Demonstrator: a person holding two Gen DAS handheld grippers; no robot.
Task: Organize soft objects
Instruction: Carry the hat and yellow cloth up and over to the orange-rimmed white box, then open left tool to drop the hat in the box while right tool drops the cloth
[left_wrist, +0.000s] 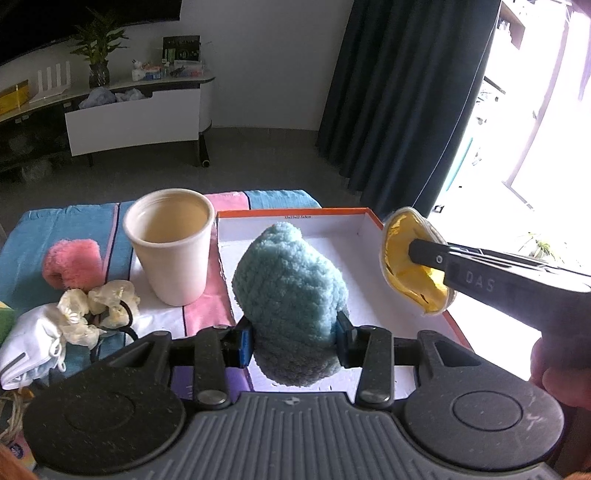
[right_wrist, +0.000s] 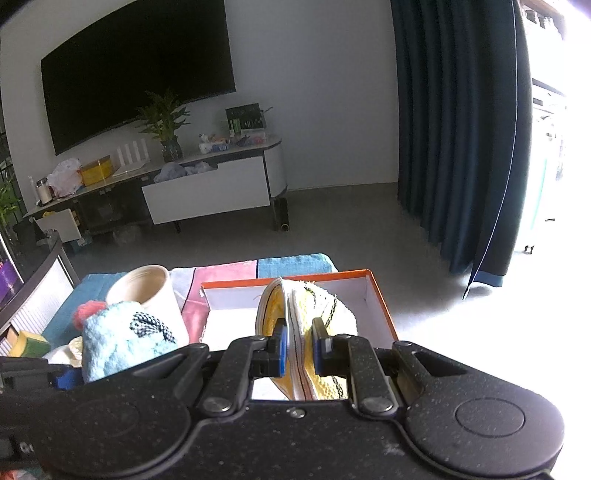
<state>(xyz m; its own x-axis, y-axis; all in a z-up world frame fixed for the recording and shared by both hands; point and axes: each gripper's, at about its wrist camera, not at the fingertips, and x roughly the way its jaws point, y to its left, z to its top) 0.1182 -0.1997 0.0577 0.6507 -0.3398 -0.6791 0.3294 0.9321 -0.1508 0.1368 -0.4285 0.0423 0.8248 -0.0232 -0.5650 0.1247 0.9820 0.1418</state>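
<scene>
My left gripper (left_wrist: 293, 338) is shut on a fluffy light-blue knitted piece (left_wrist: 290, 291) and holds it over the white inside of the orange-rimmed box (left_wrist: 373, 295). My right gripper (right_wrist: 299, 345) is shut on a yellow and white folded knitted piece (right_wrist: 317, 317), held above the same box (right_wrist: 380, 302). In the left wrist view that yellow piece (left_wrist: 410, 269) hangs at the box's right rim. The blue piece also shows in the right wrist view (right_wrist: 122, 336).
A cream cup (left_wrist: 171, 247) stands left of the box on a blue, pink and white cloth (left_wrist: 55, 229). A pink fluffy scrunchie (left_wrist: 72, 262), a cream flower hair tie (left_wrist: 99, 302) and a white face mask (left_wrist: 33, 343) lie at the left.
</scene>
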